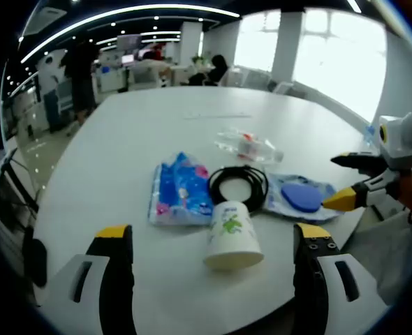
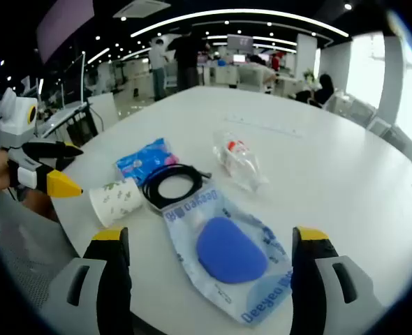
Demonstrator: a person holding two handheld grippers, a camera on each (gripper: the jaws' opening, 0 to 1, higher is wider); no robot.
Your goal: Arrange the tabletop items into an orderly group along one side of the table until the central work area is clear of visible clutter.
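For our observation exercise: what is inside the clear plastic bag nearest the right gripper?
The clear bag holds a blue, rounded, pad-like item, visible through the plastic. Blue printing runs along the bag's edges. Whatever lies under the blue item is hidden.

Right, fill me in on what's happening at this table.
A person holds the left gripper and right gripper, both with jaws open and holding nothing. On the white table sit a paper cup on its side, a coiled black cable, a blue tissue pack, a bagged blue pad and a plastic bottle.
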